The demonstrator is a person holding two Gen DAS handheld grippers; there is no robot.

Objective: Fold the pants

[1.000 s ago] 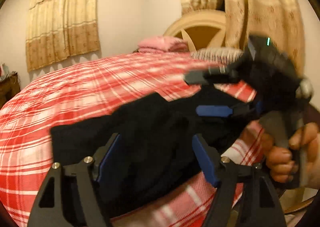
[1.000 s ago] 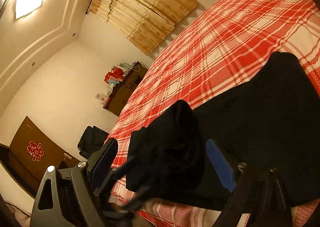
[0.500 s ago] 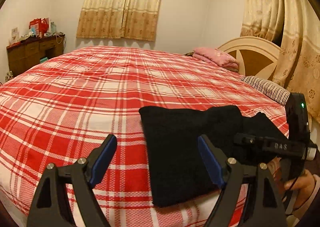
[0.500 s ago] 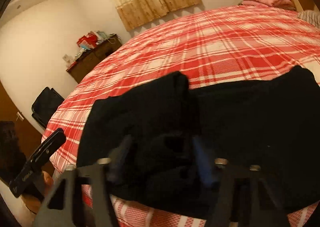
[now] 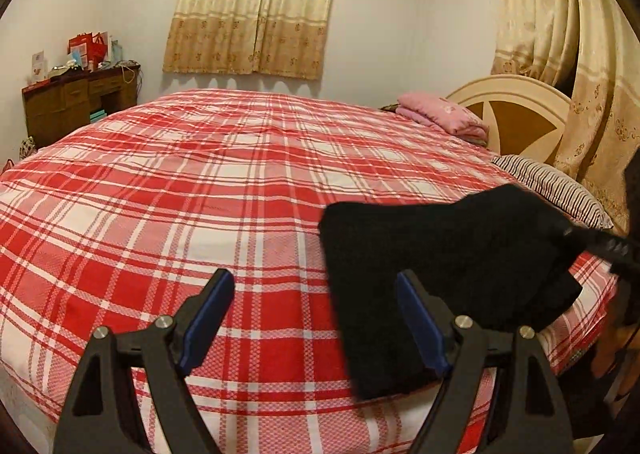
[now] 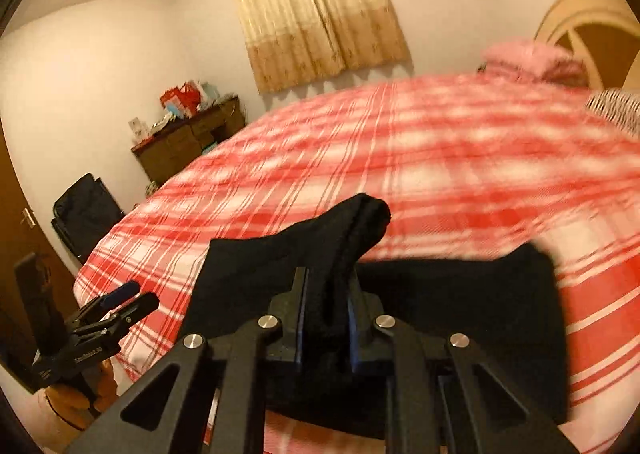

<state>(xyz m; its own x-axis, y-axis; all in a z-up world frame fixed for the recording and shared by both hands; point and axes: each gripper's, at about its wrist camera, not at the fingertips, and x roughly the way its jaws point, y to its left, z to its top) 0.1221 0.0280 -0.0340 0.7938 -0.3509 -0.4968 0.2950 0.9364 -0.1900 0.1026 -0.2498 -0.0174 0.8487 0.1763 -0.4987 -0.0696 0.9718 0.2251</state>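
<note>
Pants (image 5: pixel 440 274), black and folded into a thick stack, are laid on the bed (image 5: pixel 200 181) near its front edge. A raised fold of the pants is pinched between the narrow jaws of the right gripper (image 6: pixel 326 318). The left gripper (image 5: pixel 316 318) is held beside the pants with jaws spread wide, nothing between them. A pink pillow (image 5: pixel 444 118) is seen at the bed's headboard (image 5: pixel 516 113).

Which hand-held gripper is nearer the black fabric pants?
Right. The right hand-held gripper is clamped on a fold of the black fabric pants; the left hand-held gripper hangs open beside them.
</note>
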